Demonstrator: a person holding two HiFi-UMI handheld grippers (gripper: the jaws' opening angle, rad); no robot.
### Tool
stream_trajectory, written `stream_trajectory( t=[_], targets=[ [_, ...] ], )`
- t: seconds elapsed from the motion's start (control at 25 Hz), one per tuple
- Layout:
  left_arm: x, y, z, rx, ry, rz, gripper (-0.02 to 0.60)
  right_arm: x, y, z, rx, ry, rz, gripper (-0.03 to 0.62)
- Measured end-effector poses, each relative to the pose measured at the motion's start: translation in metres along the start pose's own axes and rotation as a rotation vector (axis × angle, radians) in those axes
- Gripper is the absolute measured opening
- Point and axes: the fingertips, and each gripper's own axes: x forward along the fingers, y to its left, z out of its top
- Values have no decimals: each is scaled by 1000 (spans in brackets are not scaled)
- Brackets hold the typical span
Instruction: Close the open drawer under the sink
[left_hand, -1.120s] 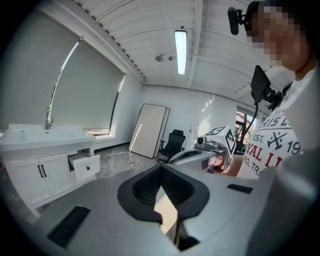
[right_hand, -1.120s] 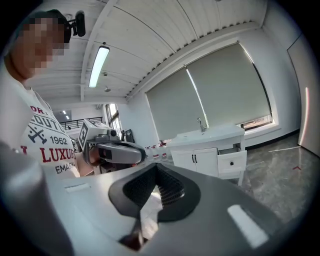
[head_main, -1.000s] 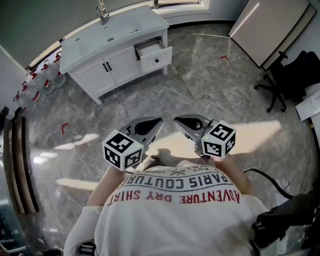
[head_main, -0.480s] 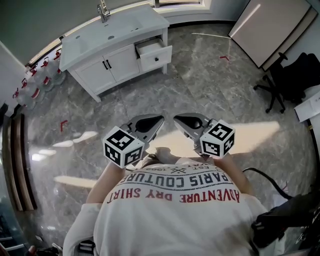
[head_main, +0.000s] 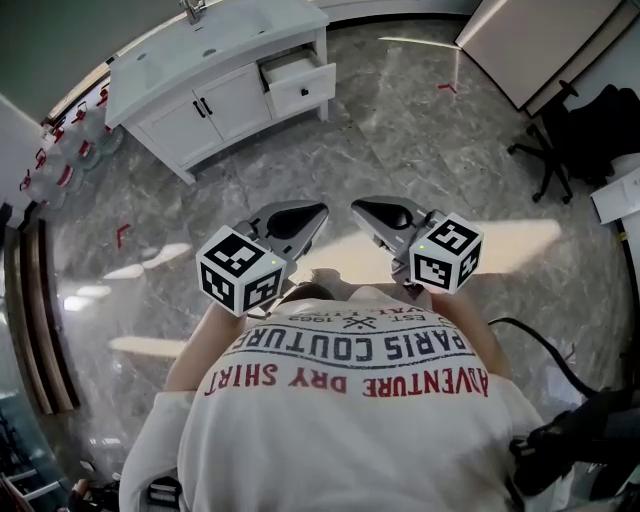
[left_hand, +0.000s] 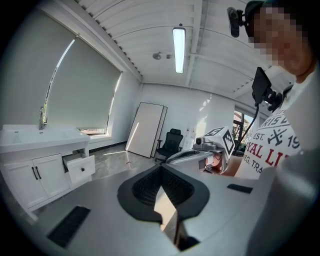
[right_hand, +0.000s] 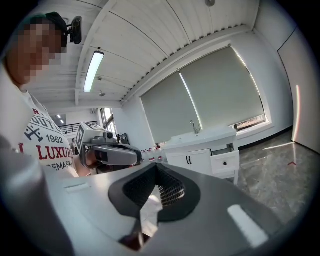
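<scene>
White wooden sink cabinet (head_main: 170, 130): its white open drawer (head_main: 300, 88) with a black knob juts out at the right end, across the grey marble floor (head_main: 400, 130). Left gripper (head_main: 318, 212) and right gripper (head_main: 358, 207): side by side at the person's chest, well apart from the drawer, jaws pressed together, nothing between them.

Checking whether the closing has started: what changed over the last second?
Little. In the head view the sink cabinet has slid up and left, so the view shifted; the right gripper rose slightly. The drawer is still open, untouched; the left gripper and right one keep their tongs shut, empty, near the torso.
</scene>
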Motion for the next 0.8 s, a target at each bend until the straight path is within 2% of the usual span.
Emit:
stream_trajectory(
  t=[0.2, 0.44, 0.6, 0.8],
  targets=[
    [12, 35, 0, -29, 7, 11, 0, 27, -22, -2, -7, 29, 9, 0],
    [38, 98, -3, -48, 27, 7, 0, 73, -74, 3, 13, 39, 5, 0],
    [62, 166, -3, -84, 38, 3, 0, 124, -122, 9, 35, 58, 1, 0],
    [92, 281, 11, -112, 58, 20, 0, 211, -197, 34, 65, 84, 3, 0]
  ],
)
